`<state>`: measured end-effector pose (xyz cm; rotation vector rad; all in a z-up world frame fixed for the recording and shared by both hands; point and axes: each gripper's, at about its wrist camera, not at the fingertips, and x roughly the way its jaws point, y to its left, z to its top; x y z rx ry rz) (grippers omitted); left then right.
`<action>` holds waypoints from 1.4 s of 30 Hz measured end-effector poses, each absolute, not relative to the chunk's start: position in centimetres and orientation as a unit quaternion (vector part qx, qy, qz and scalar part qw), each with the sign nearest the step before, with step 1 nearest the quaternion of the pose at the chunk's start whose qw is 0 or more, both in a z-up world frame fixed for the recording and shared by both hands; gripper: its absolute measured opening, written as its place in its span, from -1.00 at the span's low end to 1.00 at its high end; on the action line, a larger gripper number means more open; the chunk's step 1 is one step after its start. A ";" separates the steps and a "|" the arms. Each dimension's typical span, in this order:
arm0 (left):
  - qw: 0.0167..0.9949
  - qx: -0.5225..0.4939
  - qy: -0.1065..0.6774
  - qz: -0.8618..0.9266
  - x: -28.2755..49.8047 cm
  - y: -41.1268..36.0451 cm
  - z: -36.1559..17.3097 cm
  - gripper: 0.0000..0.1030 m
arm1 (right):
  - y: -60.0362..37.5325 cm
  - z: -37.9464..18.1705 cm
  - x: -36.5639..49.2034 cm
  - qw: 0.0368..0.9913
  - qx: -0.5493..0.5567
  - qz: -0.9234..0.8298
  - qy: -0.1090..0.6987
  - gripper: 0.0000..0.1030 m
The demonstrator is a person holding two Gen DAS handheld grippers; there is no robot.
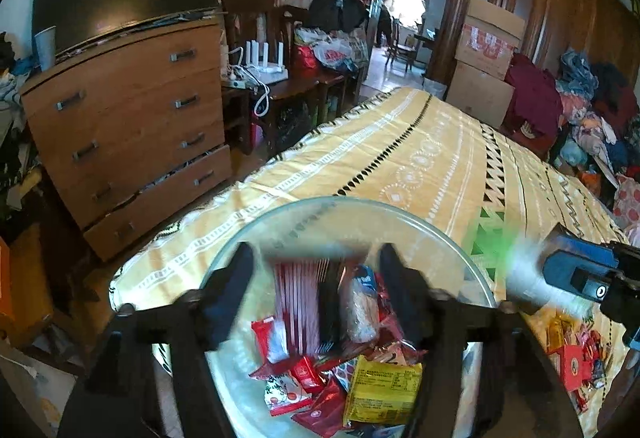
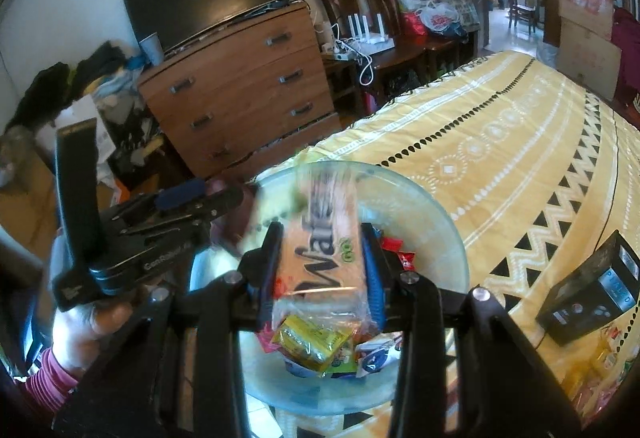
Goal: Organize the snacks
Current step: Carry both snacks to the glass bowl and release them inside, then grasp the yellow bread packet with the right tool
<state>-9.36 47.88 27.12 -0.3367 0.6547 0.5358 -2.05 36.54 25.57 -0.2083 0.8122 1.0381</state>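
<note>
Black jaws of the right gripper (image 2: 320, 270) clamp a clear-wrapped wafer pack (image 2: 324, 238), held over the glass bowl (image 2: 436, 205) at lower centre of the right wrist view. Below it lie a yellow packet (image 2: 308, 342) and other snacks. The left gripper (image 1: 316, 290) stands apart over the same bowl, nothing pinched between its fingers, with red striped packets (image 1: 300, 302) beneath. Yellow patterned cloth (image 1: 420, 157) spreads behind; a wooden dresser (image 1: 128, 125) fills the left.
</note>
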 end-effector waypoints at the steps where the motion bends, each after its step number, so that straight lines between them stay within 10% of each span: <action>1: 0.899 -0.161 0.313 0.261 -9.5 47.9 27.2 0.44 | 36.6 25.6 -2.1 0.786 -0.098 0.481 0.376 -0.23; 14: 0.926 -0.169 0.269 0.203 -11.5 43.1 29.1 0.46 | 28.0 24.7 -7.2 0.812 -0.060 0.485 0.318 0.20; 22: 0.953 -0.110 0.282 0.012 -10.6 27.2 26.9 0.46 | 10.1 13.3 -12.4 0.848 -0.022 0.367 0.382 0.23; 29: 0.938 -0.100 0.317 -0.104 -8.8 16.3 24.3 0.46 | -2.3 6.7 -5.1 0.868 0.040 0.207 0.449 0.18; 42: 0.931 -0.105 0.335 -0.101 -6.3 13.4 23.0 0.46 | 2.9 -0.2 12.3 0.839 -0.018 0.209 0.502 0.21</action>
